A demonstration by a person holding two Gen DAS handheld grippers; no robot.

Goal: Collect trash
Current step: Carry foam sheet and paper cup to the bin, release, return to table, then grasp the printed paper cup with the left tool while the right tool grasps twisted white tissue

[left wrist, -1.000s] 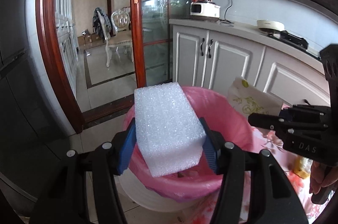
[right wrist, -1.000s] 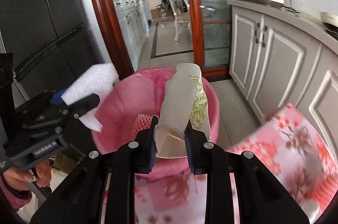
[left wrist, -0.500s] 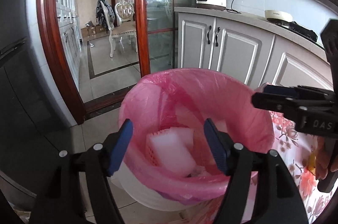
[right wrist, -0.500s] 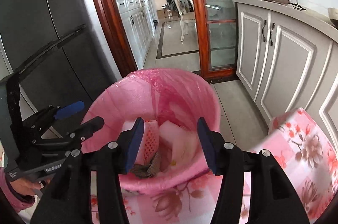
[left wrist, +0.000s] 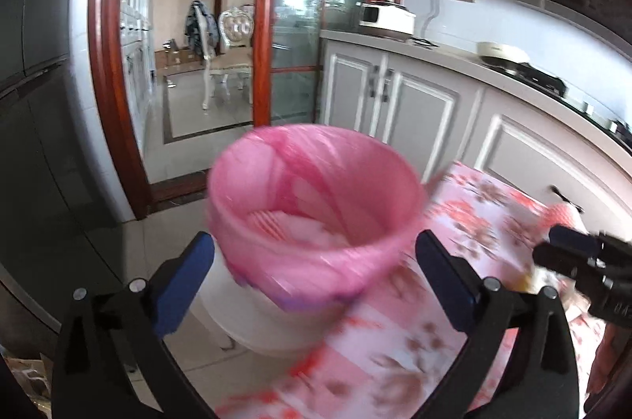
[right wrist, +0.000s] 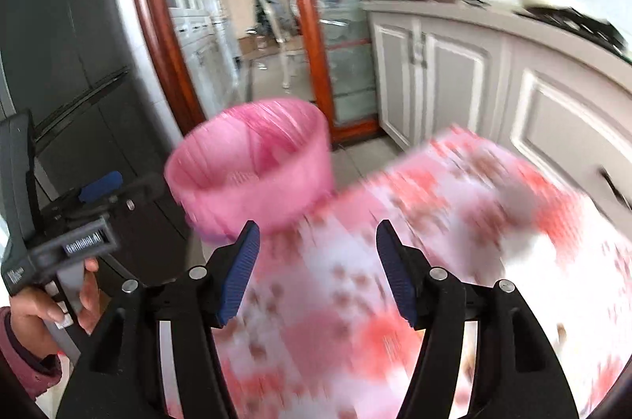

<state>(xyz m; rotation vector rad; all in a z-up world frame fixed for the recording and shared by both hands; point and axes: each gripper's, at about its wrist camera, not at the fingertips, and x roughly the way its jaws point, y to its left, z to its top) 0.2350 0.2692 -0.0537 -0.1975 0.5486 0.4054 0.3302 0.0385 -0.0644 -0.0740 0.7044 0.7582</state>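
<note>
1. a white bin [left wrist: 276, 324] lined with a pink bag [left wrist: 316, 261] is seen on the tiled floor, just beside the edge of a table covered with a pink floral cloth [left wrist: 466, 221].
2. pale pieces of trash [left wrist: 304, 231] are seen lying inside the bag, low in the bin; they are blurred and their kinds cannot be told apart.
3. the left gripper [left wrist: 312, 276] is seen with its jaws opening and spread wide; the near rim of the bin shows between the blue pads [left wrist: 181, 284], but nothing is grasped by them.
4. the right gripper [right wrist: 318, 276] is seen over the floral cloth with its jaws opening; only the cloth appears between the blue pads, and nothing is grasped.
5. in the right wrist view the left gripper is seen at the left edge, held by a hand [right wrist: 43, 304] with a dark red sleeve [right wrist: 23, 359], next to the bin.
6. in the left wrist view the right gripper is seen at the right edge, above the cloth.
7. a dark refrigerator [right wrist: 59, 63] is seen left of the bin, and grey cabinets [left wrist: 395, 99] under a counter are seen to its right.
8. a red wooden door frame [left wrist: 98, 63] is seen behind the bin, with a chair [left wrist: 229, 63] in the room beyond.
9. both views are smeared by motion blur, most strongly on the cloth.
</note>
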